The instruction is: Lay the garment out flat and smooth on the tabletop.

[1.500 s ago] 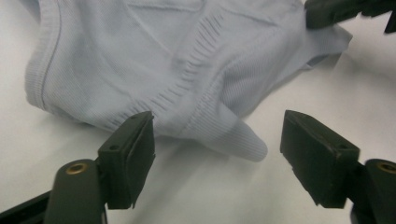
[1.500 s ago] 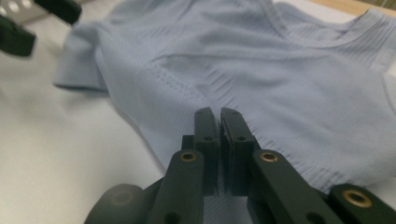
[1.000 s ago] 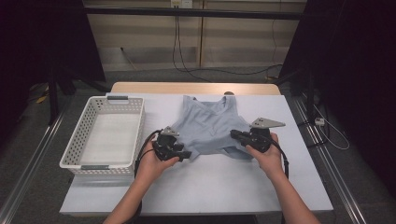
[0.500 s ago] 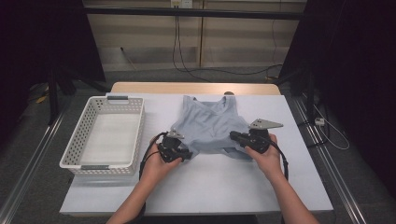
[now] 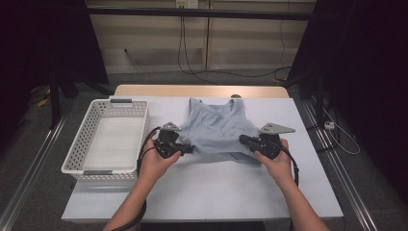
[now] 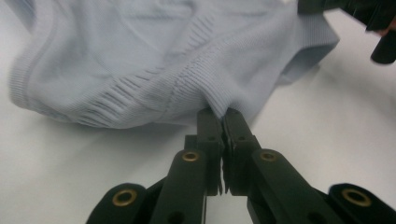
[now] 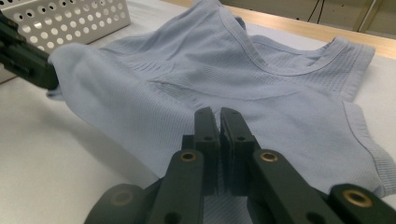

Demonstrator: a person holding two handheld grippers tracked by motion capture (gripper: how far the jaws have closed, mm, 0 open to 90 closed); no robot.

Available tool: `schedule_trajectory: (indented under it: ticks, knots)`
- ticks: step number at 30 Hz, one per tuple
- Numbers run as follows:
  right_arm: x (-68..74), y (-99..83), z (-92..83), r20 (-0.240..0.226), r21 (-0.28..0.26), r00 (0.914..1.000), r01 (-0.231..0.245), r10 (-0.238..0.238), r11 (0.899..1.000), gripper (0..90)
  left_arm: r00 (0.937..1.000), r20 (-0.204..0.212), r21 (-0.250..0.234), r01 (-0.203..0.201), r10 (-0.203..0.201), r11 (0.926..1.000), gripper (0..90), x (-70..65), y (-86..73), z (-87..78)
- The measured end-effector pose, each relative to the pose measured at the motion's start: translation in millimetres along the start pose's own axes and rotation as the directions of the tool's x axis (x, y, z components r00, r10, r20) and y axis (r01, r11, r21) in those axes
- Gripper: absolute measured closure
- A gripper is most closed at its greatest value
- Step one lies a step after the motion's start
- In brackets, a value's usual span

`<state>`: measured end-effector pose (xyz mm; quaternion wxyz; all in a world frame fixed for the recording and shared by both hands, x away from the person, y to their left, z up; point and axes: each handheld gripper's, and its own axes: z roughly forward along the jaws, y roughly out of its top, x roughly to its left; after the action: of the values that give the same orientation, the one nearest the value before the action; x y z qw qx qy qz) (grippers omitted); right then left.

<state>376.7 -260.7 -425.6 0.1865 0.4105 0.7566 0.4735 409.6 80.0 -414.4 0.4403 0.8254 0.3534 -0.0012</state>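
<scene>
A light blue ribbed sleeveless top (image 5: 216, 127) lies on the white table (image 5: 202, 192), neckline away from me. My left gripper (image 5: 191, 149) holds the hem's left corner. In the left gripper view its jaws have just closed on a pinched fold of the top (image 6: 140, 60), and the left gripper (image 6: 219, 114) lifts that fold a little off the table. My right gripper (image 5: 242, 140) is shut on the hem's right corner. In the right gripper view the top (image 7: 261, 88) spreads ahead of the right gripper (image 7: 216, 114), whose pads press the cloth between them.
A white perforated basket (image 5: 77, 149) stands to the left of the top, with nothing in it. The table's wooden far edge (image 5: 202, 90) runs behind the neckline. Dark rails and cables lie on the floor around the table.
The left gripper closed in on the hem's left corner and rose slightly, and the cloth there has bunched up. The right hand stayed where it was.
</scene>
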Motion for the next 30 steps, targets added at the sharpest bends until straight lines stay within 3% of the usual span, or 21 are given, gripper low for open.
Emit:
schedule_trajectory:
  ticks: [5,12,13,14,20,25,30]
  knots:
    - [4.0,1.3,-0.4,0.014,0.000,0.9996,0.025,-0.025,1.000,85.8,0.9998,-0.008,-0.025,0.015,-0.015,0.9996,87.3,6.7,5.9,-6.6]
    - [7.0,-3.2,1.3,0.010,0.024,0.9997,0.022,-0.022,0.999,83.3,0.9997,-0.013,-0.012,0.019,-0.019,0.9998,87.4,8.1,9.9,-2.4]
    - [7.5,-3.3,0.6,0.011,0.024,0.9997,0.021,-0.022,0.999,82.2,0.9992,-0.030,-0.020,0.025,-0.025,0.9995,87.4,8.3,10.4,-2.0]
    - [8.2,-3.2,-0.4,0.014,0.023,0.9997,0.021,-0.022,1.000,81.7,0.9996,-0.015,-0.019,0.024,-0.024,0.9995,87.4,10.2,10.9,-2.6]
    - [11.1,-3.3,-8.7,0.020,-0.002,0.9995,0.025,-0.025,1.000,77.1,0.9993,-0.021,-0.028,0.031,-0.031,0.9991,87.4,13.2,15.8,-2.2]
    - [18.4,-4.1,-13.8,-0.032,-0.009,0.9987,0.039,-0.039,0.999,78.0,0.9988,-0.026,-0.035,0.041,-0.042,0.9986,87.4,16.1,19.2,-0.3]
    - [29.8,-9.6,-9.7,-0.101,0.024,0.9935,0.054,-0.051,0.998,82.9,0.9985,-0.029,-0.046,0.044,-0.046,0.9980,87.5,17.4,22.1,1.2]
